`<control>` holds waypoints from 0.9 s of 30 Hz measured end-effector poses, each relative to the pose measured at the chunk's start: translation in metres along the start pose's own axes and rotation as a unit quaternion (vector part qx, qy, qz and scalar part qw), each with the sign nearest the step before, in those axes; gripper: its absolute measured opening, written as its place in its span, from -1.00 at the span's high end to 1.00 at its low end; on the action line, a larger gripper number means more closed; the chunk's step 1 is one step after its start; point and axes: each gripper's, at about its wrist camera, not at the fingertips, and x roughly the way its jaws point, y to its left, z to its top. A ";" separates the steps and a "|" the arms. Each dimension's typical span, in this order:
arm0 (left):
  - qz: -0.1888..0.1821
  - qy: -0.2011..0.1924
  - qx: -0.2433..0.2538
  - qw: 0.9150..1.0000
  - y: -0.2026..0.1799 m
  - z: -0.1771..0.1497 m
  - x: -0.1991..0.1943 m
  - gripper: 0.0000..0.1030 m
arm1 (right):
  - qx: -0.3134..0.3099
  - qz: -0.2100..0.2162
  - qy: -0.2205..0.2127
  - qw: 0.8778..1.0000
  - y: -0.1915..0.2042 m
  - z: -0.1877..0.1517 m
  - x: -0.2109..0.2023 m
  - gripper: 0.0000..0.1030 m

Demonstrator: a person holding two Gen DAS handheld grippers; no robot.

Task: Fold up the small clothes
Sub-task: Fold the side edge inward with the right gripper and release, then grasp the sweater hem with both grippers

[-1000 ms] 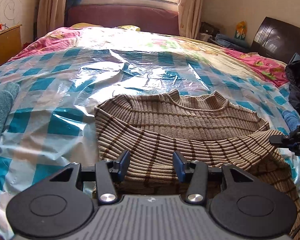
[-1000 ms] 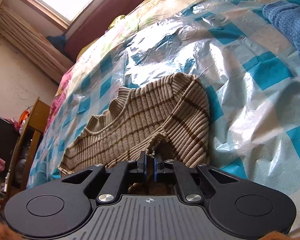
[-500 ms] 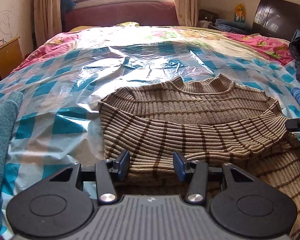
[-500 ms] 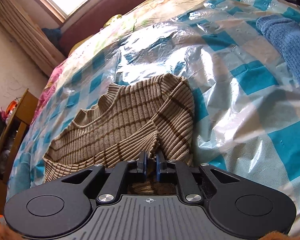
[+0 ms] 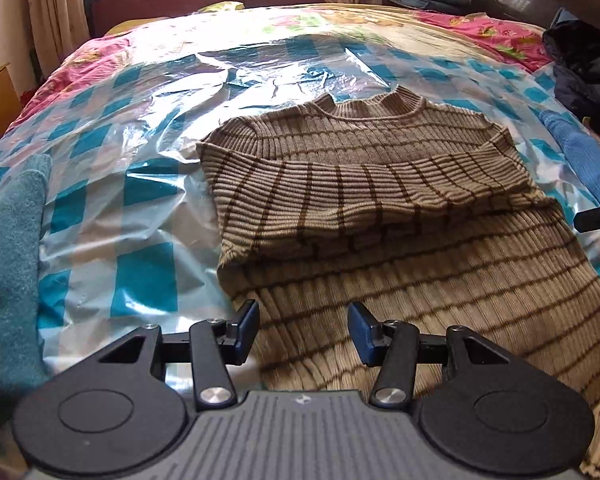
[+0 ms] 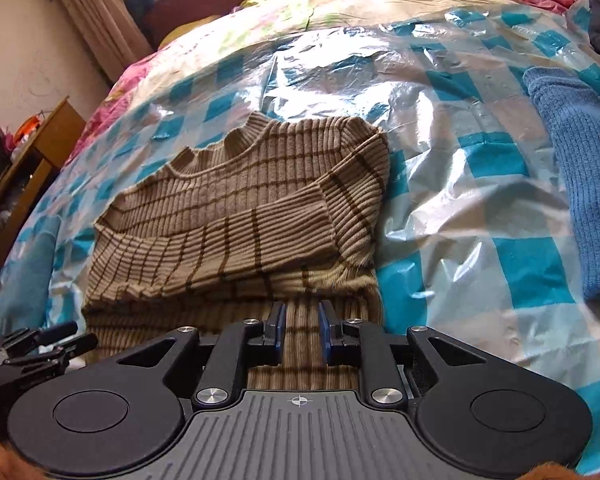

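A tan sweater with brown stripes (image 5: 360,200) lies flat on the checked plastic sheet (image 5: 140,200), neck at the far end. Both sleeves are folded across its chest (image 6: 228,248). My left gripper (image 5: 303,320) stands open above the sweater's lower body, near its left edge, with nothing between its fingers. My right gripper (image 6: 302,314) hovers over the lower body near the right edge. Its jaws are opening and a narrow gap shows between the blue pads, with no fabric pinched. The left gripper (image 6: 40,344) shows at the right view's lower left.
A teal garment (image 5: 8,260) lies at the left of the bed. A blue knit garment (image 6: 580,200) lies at the right, with dark clothes (image 5: 588,68) beyond it. A wooden bedside table (image 6: 32,160) stands past the left edge.
The right gripper has let go of the sleeve end, which now lies across the chest. Both grippers have drawn back towards the sweater's hem, and the right one has rolled more level.
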 end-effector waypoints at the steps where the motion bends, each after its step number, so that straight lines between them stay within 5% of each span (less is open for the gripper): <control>1: -0.003 0.008 0.003 1.000 0.000 -0.007 -0.009 -0.04 | -0.020 0.001 0.016 1.000 0.004 -0.011 -0.010 0.58; 6: -0.022 0.052 -0.007 0.998 0.000 -0.036 -0.045 -0.04 | -0.089 0.010 0.096 0.991 0.025 -0.062 -0.041 0.42; 11: -0.024 0.090 0.016 0.996 -0.007 -0.056 -0.058 -0.04 | -0.198 0.024 0.162 0.966 0.051 -0.098 -0.049 0.37; 20: -0.045 0.166 0.005 0.985 -0.004 -0.068 -0.058 -0.04 | -0.349 0.026 0.234 0.907 0.075 -0.117 -0.032 0.23; 27: -0.074 0.210 -0.013 0.975 -0.005 -0.075 -0.034 -0.03 | -0.380 0.025 0.280 0.881 0.070 -0.116 -0.011 0.22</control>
